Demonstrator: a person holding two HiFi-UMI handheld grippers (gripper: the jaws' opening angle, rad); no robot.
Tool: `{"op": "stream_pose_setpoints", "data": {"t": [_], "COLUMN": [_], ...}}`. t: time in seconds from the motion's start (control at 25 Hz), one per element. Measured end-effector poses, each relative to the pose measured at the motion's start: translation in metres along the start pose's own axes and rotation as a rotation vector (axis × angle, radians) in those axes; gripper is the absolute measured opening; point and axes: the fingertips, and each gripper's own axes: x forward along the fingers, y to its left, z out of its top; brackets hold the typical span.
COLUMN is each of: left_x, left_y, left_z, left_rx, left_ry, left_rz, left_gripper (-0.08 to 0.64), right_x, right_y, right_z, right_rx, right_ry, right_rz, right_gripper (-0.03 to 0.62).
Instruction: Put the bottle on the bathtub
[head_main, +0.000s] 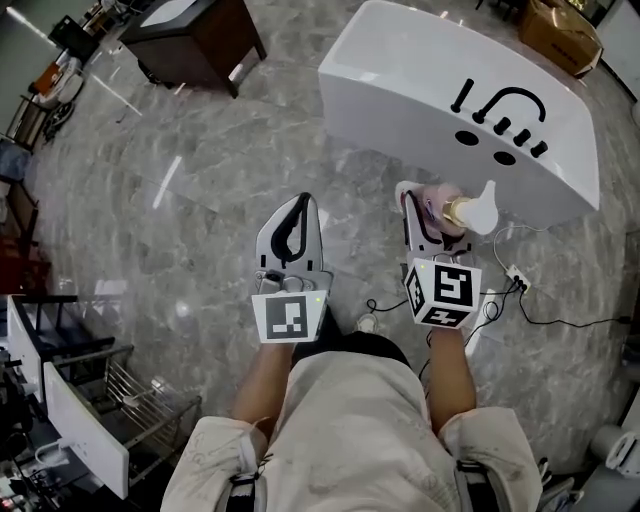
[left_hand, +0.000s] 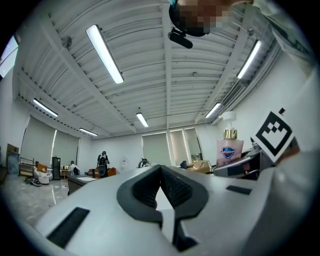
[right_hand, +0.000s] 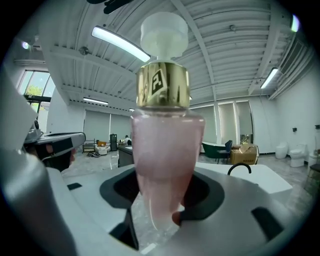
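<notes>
We grip the pink bottle (right_hand: 165, 150) in our right gripper (head_main: 425, 207) jaws beside the white bathtub (head_main: 420, 90), our left gripper (left_hand: 161, 175) jaws closed, empty.

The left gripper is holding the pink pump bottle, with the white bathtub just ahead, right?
No, the right gripper holds the pink pump bottle, as the right gripper view shows; the left gripper is shut and empty. The white bathtub is just ahead.

Left tool (left_hand: 161, 169), jaws together; bottle (left_hand: 229, 151) rightward
</notes>
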Motion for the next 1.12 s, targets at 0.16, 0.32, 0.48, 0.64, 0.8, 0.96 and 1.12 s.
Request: {"op": "stream_pose_setpoints", "data": {"t": [0.16, 0.32, 0.48, 0.64, 0.8, 0.96, 1.12], "left_x": [0.01, 0.019, 0.026, 0.027, 0.021, 0.009, -0.007], "left_y": [0.032, 0.081, 0.144, 0.212, 0.279, 0.338, 0.386], "left_z": [-0.007, -0.017, -0.023, -0.024, -0.022, -0.02, -0.016], "left_rx": [-0.01, -0.022, -0.029, -0.011, -0.01, 0.005, -0.012], "left_ry": [0.001, 0.006, 0.0, -0.015, -0.025, -0.036, -0.061], "left_rz": [0.026, 0.069, 0.126, 0.185, 0.251, 0.318, 0.38], "left_gripper": [0.002, 0.003, 0.002, 0.003, 0.002, 0.002, 0.002], "right_x": [0.033, 0.074, 0.122, 0.165, 0.202, 0.227, 0.239], "right_y": [0.027, 0.07, 0.124, 0.186, 0.25, 0.304, 0.347], "right_z": [0.004, 0.007, 0.019, 0.038, 0.056, 0.067, 0.077], "right_rx": [-0.045, -0.066, -0.101, -0.134, -0.159, -0.178, -0.198], "right_ry": [0.033, 0.052, 0.052, 0.038, 0.028, 0.03, 0.018], "right_rz": [0.036, 0.1, 0.17, 0.24, 0.316, 0.38, 0.424], "right_gripper": [0.216, 0.216, 0.216, 0.215, 0.216, 0.216, 0.215]}}
